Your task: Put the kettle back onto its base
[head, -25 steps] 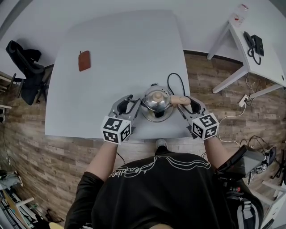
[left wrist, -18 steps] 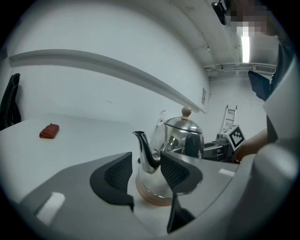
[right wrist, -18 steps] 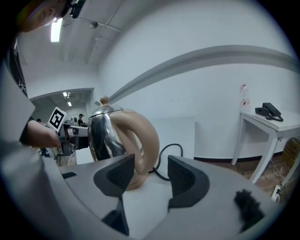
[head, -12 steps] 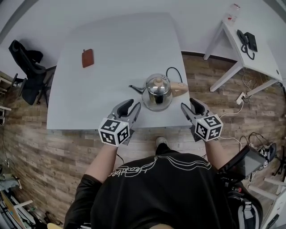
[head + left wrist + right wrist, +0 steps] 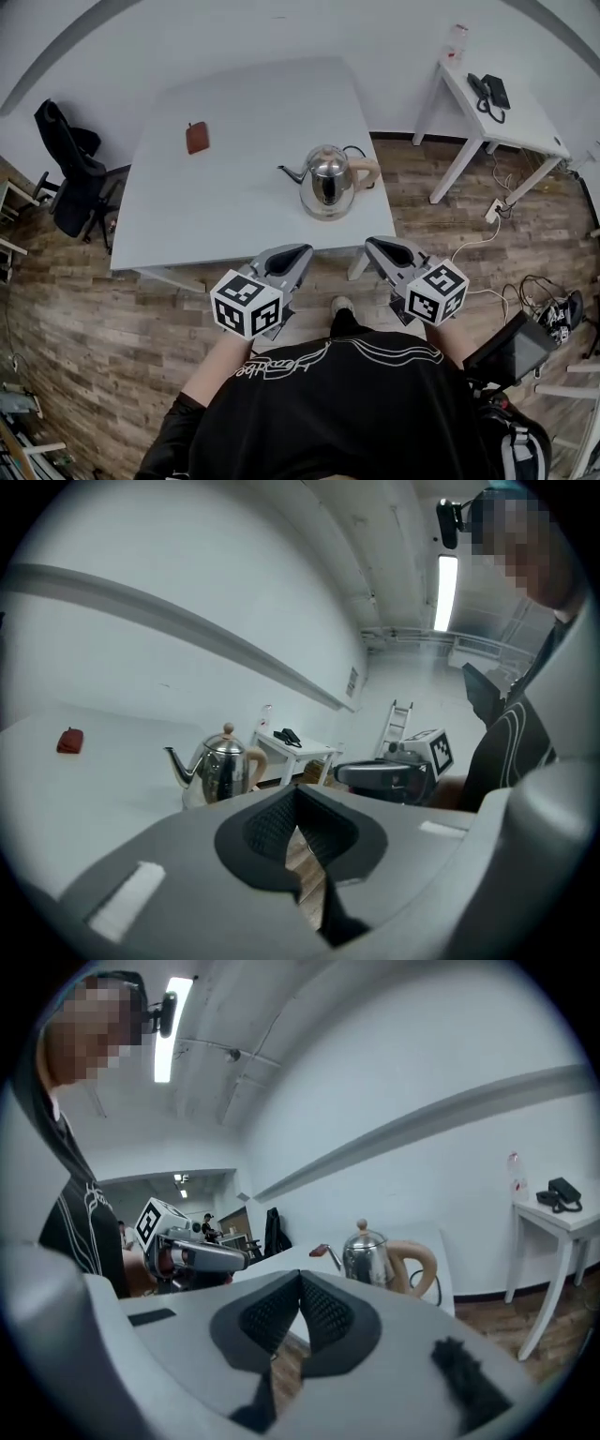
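Note:
The steel kettle [image 5: 328,180] with its tan handle stands upright on its round base [image 5: 325,213] at the front right of the white table [image 5: 234,197]. It also shows in the left gripper view as the kettle [image 5: 221,766] and in the right gripper view as the kettle [image 5: 367,1255]. My left gripper [image 5: 302,251] and right gripper [image 5: 371,244] hang side by side in front of the table's near edge, well short of the kettle. Their jaws have just been closing. Both are shut with nothing between them: left gripper [image 5: 296,794], right gripper [image 5: 300,1279].
A small red-brown pouch [image 5: 197,137] lies at the table's far left. A black chair [image 5: 70,173] stands left of the table. A white side table [image 5: 497,112] with a phone is at the right, and a power strip with cables [image 5: 492,211] lies on the wooden floor.
Both grippers drew back from the kettle's sides towards me, past the table's front edge, and their jaws went from open to shut. The kettle stayed standing on the table.

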Action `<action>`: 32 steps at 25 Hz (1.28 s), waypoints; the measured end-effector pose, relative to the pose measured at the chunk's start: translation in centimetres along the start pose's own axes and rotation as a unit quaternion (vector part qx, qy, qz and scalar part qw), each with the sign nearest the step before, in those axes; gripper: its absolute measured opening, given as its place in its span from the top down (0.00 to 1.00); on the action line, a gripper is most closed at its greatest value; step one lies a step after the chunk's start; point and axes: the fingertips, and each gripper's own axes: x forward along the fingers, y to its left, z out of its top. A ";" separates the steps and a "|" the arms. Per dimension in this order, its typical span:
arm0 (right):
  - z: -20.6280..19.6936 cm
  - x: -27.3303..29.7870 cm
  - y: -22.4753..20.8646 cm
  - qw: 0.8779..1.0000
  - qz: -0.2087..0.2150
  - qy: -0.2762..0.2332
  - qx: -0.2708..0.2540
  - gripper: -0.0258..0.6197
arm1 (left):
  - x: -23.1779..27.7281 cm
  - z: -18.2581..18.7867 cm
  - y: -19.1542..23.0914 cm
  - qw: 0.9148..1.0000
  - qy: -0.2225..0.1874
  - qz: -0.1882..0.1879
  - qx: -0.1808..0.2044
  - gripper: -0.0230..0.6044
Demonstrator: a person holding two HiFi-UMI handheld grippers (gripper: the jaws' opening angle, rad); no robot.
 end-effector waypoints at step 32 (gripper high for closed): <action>-3.8 -3.6 10.0 0.996 0.056 0.051 0.055 0.95 | -5.4 -2.9 -9.0 0.999 0.006 -0.053 -0.002 0.95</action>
